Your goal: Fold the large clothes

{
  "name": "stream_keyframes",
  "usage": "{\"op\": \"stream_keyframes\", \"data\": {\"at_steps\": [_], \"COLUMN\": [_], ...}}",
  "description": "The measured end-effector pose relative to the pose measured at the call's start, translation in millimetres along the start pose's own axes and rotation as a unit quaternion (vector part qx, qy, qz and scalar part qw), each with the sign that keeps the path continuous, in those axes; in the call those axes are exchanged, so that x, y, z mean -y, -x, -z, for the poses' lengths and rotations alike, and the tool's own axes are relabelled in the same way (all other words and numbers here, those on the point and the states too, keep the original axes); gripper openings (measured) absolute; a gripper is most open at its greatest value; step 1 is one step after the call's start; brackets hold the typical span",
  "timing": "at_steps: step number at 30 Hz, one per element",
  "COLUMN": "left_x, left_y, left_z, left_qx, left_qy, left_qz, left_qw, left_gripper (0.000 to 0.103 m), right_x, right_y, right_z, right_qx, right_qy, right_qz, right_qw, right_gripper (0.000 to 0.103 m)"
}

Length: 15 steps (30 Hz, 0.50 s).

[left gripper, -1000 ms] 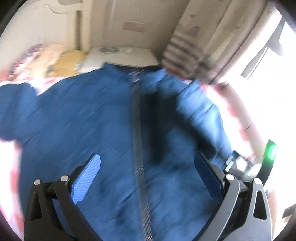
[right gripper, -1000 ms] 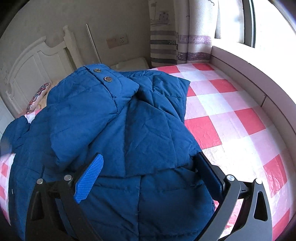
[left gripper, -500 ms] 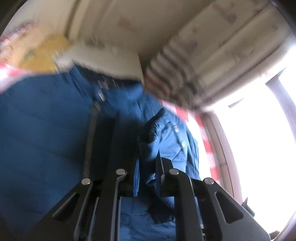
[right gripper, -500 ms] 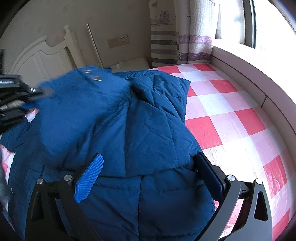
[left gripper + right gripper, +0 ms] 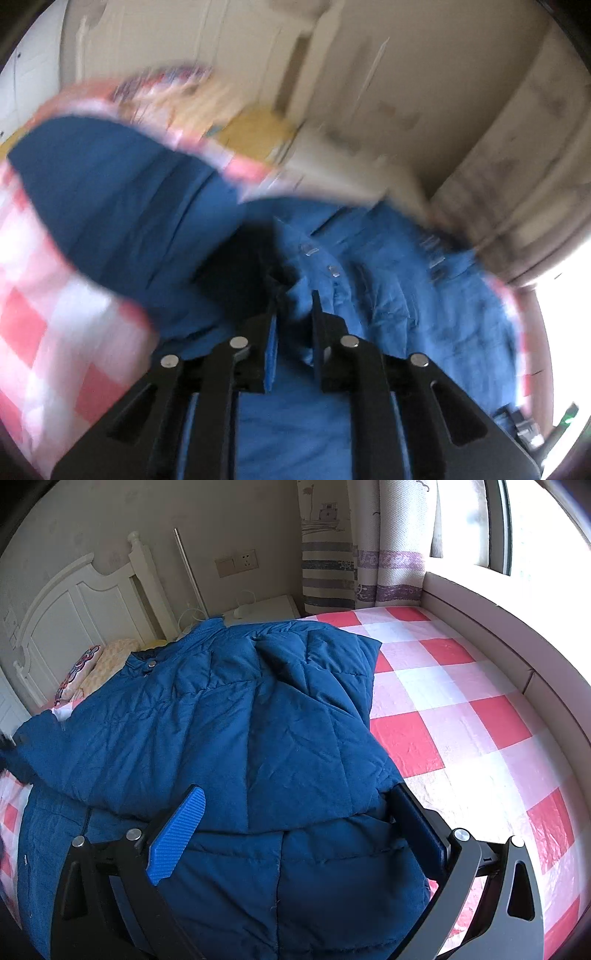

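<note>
Now, by label:
Jacket (image 5: 266, 738): blue, quilted, spread over the left half of the bed, collar end toward the headboard, hem end toward the near edge; one panel folded across the middle, snaps visible near the collar.
Bed (image 5: 461, 716): covered in a red, pink and white checked sheet; right half bare, running to the ledge under the window.
Left claw (image 5: 293, 314): drawn nearly shut, a bunched fold of the jacket (image 5: 388, 306) pinched between the pads; jaws just lately closing from wide, then eased a trace, cloth between them throughout; picture heavily smeared.
Left claw, surroundings: checked sheet at lower left, dark blue fabric sweeping across the upper left, lighter blue panel with small snaps at right.
Right claw (image 5: 299, 812): spread wide above the near hem of the jacket, blue ribbed pad on the left, dark pad on the right at the jacket's right edge; nothing gripped, contact of the right pad with the cloth not certain.
Headboard (image 5: 85, 605): white, panelled, at the far left corner of the bed.
Pillows (image 5: 92, 668): patterned, at the head of the bed, partly hidden behind the collar.
Curtain (image 5: 343, 546): striped, hanging beyond the far edge of the bed.
Wall socket (image 5: 236, 563): on the wall between headboard and curtain.
</note>
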<state>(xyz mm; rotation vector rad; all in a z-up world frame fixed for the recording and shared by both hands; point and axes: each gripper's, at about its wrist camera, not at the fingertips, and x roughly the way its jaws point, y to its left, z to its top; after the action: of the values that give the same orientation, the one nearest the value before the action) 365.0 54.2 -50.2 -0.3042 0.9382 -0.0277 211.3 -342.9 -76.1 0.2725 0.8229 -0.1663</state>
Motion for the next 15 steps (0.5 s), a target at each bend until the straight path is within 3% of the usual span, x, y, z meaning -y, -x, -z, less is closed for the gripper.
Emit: {"op": "stream_keyframes", "data": {"at_steps": [2,4,6,7,8,9,10,11,13,15], "left_x": [-17,-17,-14,-8,-5,7,16,31,58,74], "left_y": [-15,-20,-3,17,34,55,67,77,71,35], "left_z": [8,13,12,11,10,9,10,9,6,5], "left_qx": [-0.019,-0.011,0.020,0.062,0.095,0.143,0.170,0.198,0.187,0.132], "left_qy": [0.007,0.008,0.009,0.012,0.008,-0.008,-0.021,-0.048,-0.115,-0.166], "left_qz": [-0.014,-0.023,-0.064,-0.085,-0.091,-0.097,-0.100,-0.102,-0.096,-0.104], "left_qw": [0.9997,0.9996,0.9977,0.9944,0.9912,0.9850,0.9801,0.9736,0.9709,0.9717], "left_gripper": [0.022,0.028,0.031,0.037,0.047,0.072,0.087,0.090,0.094,0.094], "right_x": [-1,-1,-1,0,0,-1,-1,-1,-1,-1], "right_y": [-1,-1,-1,-1,-2,-2,-2,-3,-3,-4], "right_z": [0,0,0,0,0,0,0,0,0,0], "right_qx": [-0.001,-0.001,-0.002,-0.002,-0.002,-0.003,-0.003,-0.004,-0.006,-0.006], "right_qy": [0.001,0.001,0.001,0.001,0.001,0.001,0.001,0.001,0.000,0.001], "right_qz": [0.002,0.002,0.002,0.002,0.002,0.002,0.001,0.001,0.001,0.001], "right_qw": [1.000,1.000,1.000,1.000,1.000,1.000,1.000,1.000,1.000,1.000], "right_gripper": [0.098,0.098,0.098,0.098,0.098,0.098,0.099,0.099,0.099,0.099]}}
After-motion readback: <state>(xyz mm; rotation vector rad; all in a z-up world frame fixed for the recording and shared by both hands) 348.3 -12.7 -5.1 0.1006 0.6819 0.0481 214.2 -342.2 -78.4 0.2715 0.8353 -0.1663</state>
